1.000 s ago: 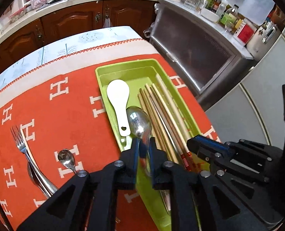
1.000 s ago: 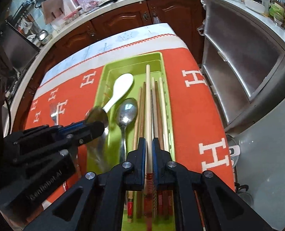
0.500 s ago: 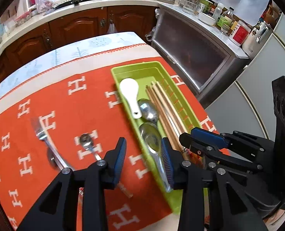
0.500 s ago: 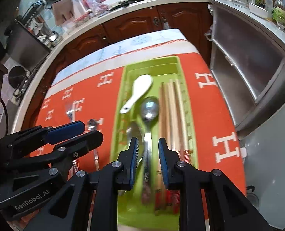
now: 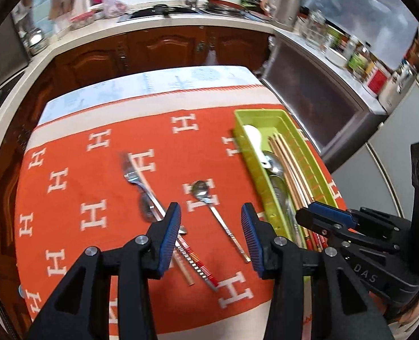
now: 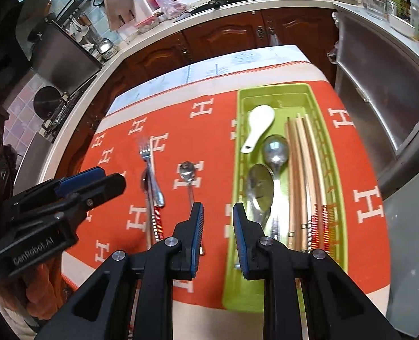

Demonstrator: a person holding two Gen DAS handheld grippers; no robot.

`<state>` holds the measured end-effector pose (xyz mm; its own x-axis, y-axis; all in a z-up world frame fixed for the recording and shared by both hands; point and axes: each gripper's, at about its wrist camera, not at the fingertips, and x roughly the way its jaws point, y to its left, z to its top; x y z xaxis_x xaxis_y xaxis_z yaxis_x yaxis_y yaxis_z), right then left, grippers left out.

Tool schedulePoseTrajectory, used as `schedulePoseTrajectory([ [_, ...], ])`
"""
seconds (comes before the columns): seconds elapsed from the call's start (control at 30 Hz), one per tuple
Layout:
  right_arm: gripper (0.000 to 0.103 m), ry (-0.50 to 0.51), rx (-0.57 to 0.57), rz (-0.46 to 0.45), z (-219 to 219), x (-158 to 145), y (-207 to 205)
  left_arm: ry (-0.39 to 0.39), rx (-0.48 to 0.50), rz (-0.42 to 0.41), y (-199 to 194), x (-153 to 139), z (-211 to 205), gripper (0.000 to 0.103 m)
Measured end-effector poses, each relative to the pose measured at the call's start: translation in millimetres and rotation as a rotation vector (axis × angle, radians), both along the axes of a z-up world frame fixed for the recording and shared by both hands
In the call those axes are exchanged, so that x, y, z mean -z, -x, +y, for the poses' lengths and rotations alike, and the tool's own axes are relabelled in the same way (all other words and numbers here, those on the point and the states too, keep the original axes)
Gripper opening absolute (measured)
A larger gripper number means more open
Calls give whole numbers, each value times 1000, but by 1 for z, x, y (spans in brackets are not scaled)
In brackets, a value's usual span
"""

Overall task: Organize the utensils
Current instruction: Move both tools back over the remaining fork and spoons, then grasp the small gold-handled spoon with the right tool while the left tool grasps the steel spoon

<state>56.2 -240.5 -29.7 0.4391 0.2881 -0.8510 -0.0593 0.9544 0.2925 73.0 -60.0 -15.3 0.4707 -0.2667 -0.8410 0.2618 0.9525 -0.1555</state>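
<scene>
Both grippers, left [image 5: 211, 235] and right [image 6: 215, 226], are hanging released and empty. Tray [image 6: 338, 153] is holding spoons and chopsticks; fork [image 5: 141, 181], spoon [image 5: 206, 198] and chopsticks [image 5: 192, 257] are awaiting transfer.

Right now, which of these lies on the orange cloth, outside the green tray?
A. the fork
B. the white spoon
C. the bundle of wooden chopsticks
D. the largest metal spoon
A. The fork lies on the cloth, left of the tray; the white spoon, wooden chopsticks and largest metal spoon are all inside it.
</scene>
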Motion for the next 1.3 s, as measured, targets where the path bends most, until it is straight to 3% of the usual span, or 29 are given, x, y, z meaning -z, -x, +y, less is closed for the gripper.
schedulePoseTrajectory([
  [0.3,22,7,-55,31,25,6,-3,50,-104,28,7,10,49,47],
  [0.67,22,21,-110,72,56,24,-17,34,-201,82,7,45,86,54],
  [1.0,22,57,-121,129,70,53,-37,31,-243,160,0,82,107,55],
  [1.3,22,103,-128,178,81,81,-63,14,-237,182,-6,101,108,56],
])
